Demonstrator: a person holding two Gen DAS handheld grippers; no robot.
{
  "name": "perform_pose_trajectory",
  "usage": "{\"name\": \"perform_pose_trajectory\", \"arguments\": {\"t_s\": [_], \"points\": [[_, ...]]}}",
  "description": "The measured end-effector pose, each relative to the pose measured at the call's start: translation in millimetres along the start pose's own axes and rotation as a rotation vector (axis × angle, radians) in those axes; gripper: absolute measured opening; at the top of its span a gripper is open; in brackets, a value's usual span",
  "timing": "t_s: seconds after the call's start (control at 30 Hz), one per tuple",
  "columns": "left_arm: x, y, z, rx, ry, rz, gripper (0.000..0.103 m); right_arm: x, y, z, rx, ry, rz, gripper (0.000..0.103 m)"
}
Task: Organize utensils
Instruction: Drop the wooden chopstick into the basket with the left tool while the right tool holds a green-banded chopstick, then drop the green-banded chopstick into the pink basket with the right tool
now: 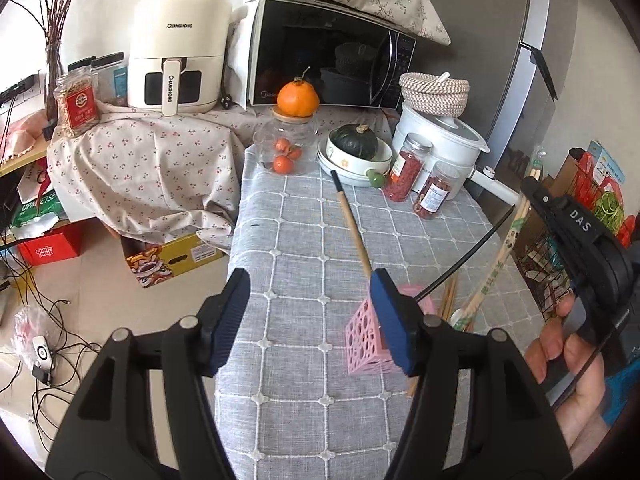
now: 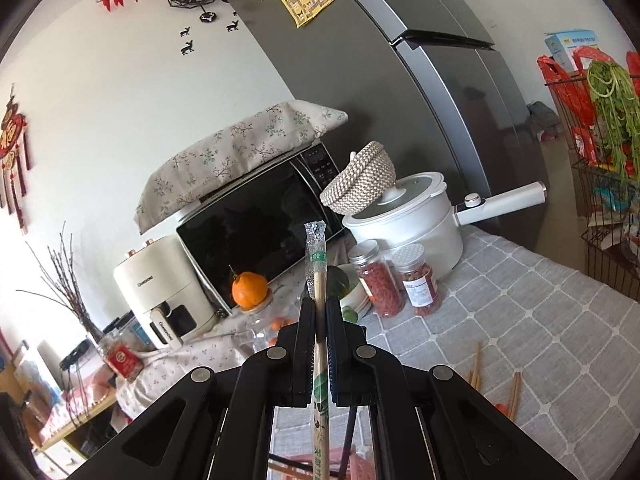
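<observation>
While the right tongs [image 2: 320, 320] pinch wrapped chopsticks [image 2: 319, 276], the left tongs [image 1: 310, 316] stand spread and empty.

Lifted above the counter [image 1: 304, 240], the packet hangs over the pink holder [image 1: 366, 338], which already has a wooden-handled utensil [image 1: 352, 224] leaning out. Because the grip is narrow, the slick wrapper could slip or swing wide, knocking the light holder over.

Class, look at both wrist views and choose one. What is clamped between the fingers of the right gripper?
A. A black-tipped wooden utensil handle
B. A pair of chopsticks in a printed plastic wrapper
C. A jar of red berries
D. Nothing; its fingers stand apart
B: the right gripper is shut on the wrapped chopsticks, whose clear wrapper tip sticks up past the fingers; the left-wrist view shows them too.
</observation>
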State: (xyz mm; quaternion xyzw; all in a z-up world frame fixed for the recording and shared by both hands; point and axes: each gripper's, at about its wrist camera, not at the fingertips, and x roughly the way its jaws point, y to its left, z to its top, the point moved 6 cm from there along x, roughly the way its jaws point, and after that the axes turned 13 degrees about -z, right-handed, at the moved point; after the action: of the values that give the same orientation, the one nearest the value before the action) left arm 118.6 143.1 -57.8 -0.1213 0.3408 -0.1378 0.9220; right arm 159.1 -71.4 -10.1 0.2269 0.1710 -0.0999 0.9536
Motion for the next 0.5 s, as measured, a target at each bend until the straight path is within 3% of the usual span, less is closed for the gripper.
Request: {"name": "perform_pose_trajectory", "arguments": {"t_s": [0.17, 0.5], "points": [[-3.3, 12.9, -5.5, -0.015, 0.014, 0.008, 0.063, 9.2, 6.6, -9.2, 0.007, -0.060, -0.071, 0.005], [-0.4, 16.9, -9.1, -0.021, 0.028, 0.007, 0.063, 11.7, 14.1, -32.2, -0.018, -0.113, -0.129, 0.007]]}}
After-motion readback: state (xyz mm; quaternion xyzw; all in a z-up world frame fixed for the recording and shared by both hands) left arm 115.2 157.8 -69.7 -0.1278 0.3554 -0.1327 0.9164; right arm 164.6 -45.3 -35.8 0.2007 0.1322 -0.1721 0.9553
